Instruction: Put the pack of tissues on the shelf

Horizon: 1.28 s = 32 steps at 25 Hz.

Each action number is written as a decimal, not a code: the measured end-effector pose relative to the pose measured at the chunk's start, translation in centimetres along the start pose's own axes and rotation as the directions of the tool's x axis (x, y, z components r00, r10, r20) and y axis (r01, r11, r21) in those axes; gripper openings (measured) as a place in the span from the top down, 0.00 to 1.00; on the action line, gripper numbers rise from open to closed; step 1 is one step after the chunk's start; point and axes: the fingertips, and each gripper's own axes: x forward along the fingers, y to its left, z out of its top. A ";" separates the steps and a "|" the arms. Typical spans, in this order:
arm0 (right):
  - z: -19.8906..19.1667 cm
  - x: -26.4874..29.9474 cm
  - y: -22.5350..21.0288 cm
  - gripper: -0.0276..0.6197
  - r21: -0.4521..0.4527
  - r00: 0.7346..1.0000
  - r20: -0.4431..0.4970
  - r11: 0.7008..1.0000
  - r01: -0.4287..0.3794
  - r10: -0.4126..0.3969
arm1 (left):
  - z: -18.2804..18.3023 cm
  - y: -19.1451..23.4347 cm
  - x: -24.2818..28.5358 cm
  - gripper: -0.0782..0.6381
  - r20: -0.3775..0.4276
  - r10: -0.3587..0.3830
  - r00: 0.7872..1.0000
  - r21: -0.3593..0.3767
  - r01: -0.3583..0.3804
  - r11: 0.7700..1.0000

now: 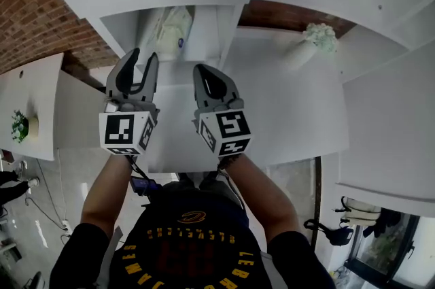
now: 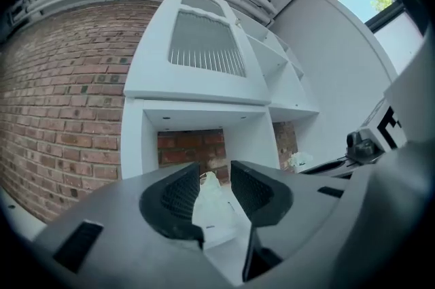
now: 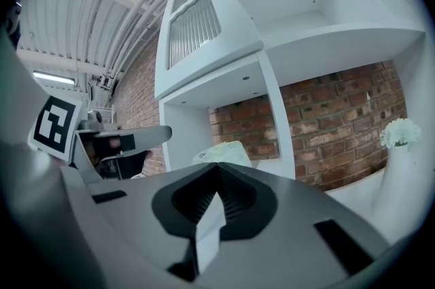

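Observation:
The pack of tissues [image 1: 173, 32], pale and plastic-wrapped, lies in the left alcove of the white shelf [image 1: 204, 2], against its back. My left gripper [image 1: 141, 60] hovers just short of it, jaws open and empty. In the left gripper view the pack [image 2: 212, 202] shows through the gap between the left gripper's [image 2: 215, 180] fingers, farther off on the shelf board. My right gripper [image 1: 208, 75] hangs beside the left one, jaws shut with nothing in them. The right gripper view shows the pack [image 3: 223, 152] just beyond the right gripper [image 3: 219, 173].
A white vase of pale flowers [image 1: 312, 41] stands on the counter to the right, also visible as the vase [image 3: 401, 145]. A white divider wall [image 1: 228, 26] separates the alcove from that side. Brick wall [image 1: 41, 15] runs behind and to the left. A side table [image 1: 27, 111] sits far left.

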 end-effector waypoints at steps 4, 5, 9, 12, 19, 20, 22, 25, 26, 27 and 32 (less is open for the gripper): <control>-0.2 -1.1 1.0 0.96 0.003 1.000 -0.003 1.000 -0.019 0.019 | 0.0 -0.5 -2.4 0.70 -0.009 -0.022 1.000 -0.060 0.021 0.998; -0.2 -1.4 1.4 0.96 0.006 1.000 -0.003 1.000 -0.025 0.025 | 0.1 -0.5 -3.0 0.70 -0.013 -0.034 0.999 -0.081 0.033 0.996; -0.3 -2.7 2.6 0.96 0.026 0.999 -0.007 0.998 -0.052 0.052 | 0.4 -1.3 -5.2 0.70 -0.027 -0.100 0.995 -0.182 0.094 0.979; -0.9 -3.9 3.8 0.96 0.050 0.997 -0.017 0.996 -0.070 0.071 | 0.0 -1.9 -7.0 0.70 -0.037 -0.120 0.992 -0.223 0.109 0.969; -1.0 -7.2 5.8 0.96 0.033 0.995 -0.017 0.995 -0.093 0.094 | -0.9 -4.5 -11.3 0.75 -0.063 -0.194 0.979 -0.305 0.166 0.938; -0.8 -7.5 6.0 0.96 0.023 0.995 -0.014 0.995 -0.096 0.096 | -1.0 -4.6 -11.8 0.75 -0.069 -0.199 0.978 -0.313 0.168 0.935; -0.5 -8.2 6.2 0.96 0.015 0.995 -0.010 0.995 -0.099 0.099 | -1.4 -4.8 -12.7 0.78 -0.083 -0.201 0.976 -0.328 0.163 0.931; -0.3 -9.0 6.4 0.96 0.019 0.995 -0.007 0.995 -0.103 0.103 | -1.8 -4.7 -13.7 0.83 -0.096 -0.191 0.977 -0.349 0.147 0.926; -0.3 -9.2 6.5 0.96 0.020 0.995 -0.007 0.994 -0.103 0.103 | -1.8 -4.6 -14.0 0.85 -0.096 -0.186 0.978 -0.355 0.141 0.924; -0.4 -9.5 6.5 0.96 0.021 0.995 -0.006 0.995 -0.102 0.103 | -1.8 -4.6 -14.3 0.86 -0.094 -0.181 0.979 -0.359 0.136 0.923; -1.3 -11.3 6.6 0.96 0.045 0.996 -0.014 0.995 -0.090 0.091 | -2.0 -5.1 -15.6 0.89 -0.106 -0.182 0.978 -0.373 0.130 0.919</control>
